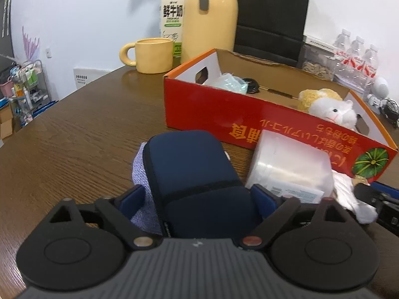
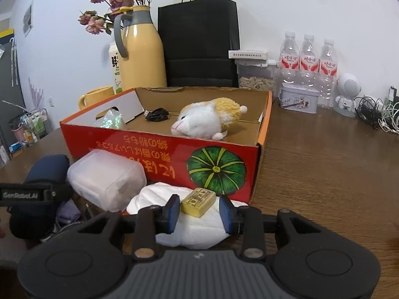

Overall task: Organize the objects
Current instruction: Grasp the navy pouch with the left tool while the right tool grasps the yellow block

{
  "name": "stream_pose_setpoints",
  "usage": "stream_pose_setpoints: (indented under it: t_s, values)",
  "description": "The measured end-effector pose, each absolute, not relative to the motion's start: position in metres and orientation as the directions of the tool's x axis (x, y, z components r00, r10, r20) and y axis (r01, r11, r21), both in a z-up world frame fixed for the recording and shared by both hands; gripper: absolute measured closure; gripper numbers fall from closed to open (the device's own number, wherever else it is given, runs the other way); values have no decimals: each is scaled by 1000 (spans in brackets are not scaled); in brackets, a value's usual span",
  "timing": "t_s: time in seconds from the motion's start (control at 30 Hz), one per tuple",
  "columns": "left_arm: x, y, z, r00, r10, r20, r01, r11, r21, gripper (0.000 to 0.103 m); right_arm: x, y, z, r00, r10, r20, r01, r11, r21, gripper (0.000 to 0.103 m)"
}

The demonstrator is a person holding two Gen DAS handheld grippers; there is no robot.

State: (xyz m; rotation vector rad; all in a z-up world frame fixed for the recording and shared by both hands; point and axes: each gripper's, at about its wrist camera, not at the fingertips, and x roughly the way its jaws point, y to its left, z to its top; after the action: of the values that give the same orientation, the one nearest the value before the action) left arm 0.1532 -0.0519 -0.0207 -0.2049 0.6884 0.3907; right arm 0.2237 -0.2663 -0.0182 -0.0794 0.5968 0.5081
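Observation:
A navy zip pouch [image 1: 194, 169] lies on a lilac cloth [image 1: 141, 164] on the wooden table. My left gripper [image 1: 198, 198] straddles the pouch's near end; its right pad meets the pouch, while lilac cloth shows in a gap at the left pad, so it is open. My right gripper [image 2: 199, 211] is open over a white cloth [image 2: 199, 229], with a small yellow block [image 2: 198, 201] lying between its fingertips, untouched by the pads. Behind stands the red cardboard box [image 2: 159, 147], holding a plush hamster [image 2: 207, 119], a black cable [image 2: 157, 114] and a shiny packet [image 2: 111, 120]. A clear plastic tub [image 2: 107, 177] leans against the box front.
A yellow mug [image 1: 152, 54], milk carton [image 1: 172, 17] and yellow thermos jug [image 1: 212, 25] stand behind the box on the left. A black paper bag [image 2: 199, 42], water bottles [image 2: 309, 57], a tin [image 2: 299, 98], a white figurine [image 2: 348, 94] and tangled cables [image 2: 374, 114] line the back right.

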Motion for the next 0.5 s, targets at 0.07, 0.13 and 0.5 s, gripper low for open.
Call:
stream_pose_setpoints:
  t_s: [0.07,0.13,0.5]
  values:
    - [151,-53,-19,710,278,-647,-407,912,-54,23,225,-263,-20,703,429,-567,-479,875,69,72]
    - [151,-53,-17,709,281,-647,-407,912,-51,28,225,-262,-20,699,432,-570,-485,872,65,77]
    - [136,-40,-5,739,268,-618,-383,922,-57,36,213,-269,-9,732,463,-500,-499,864,68,78]
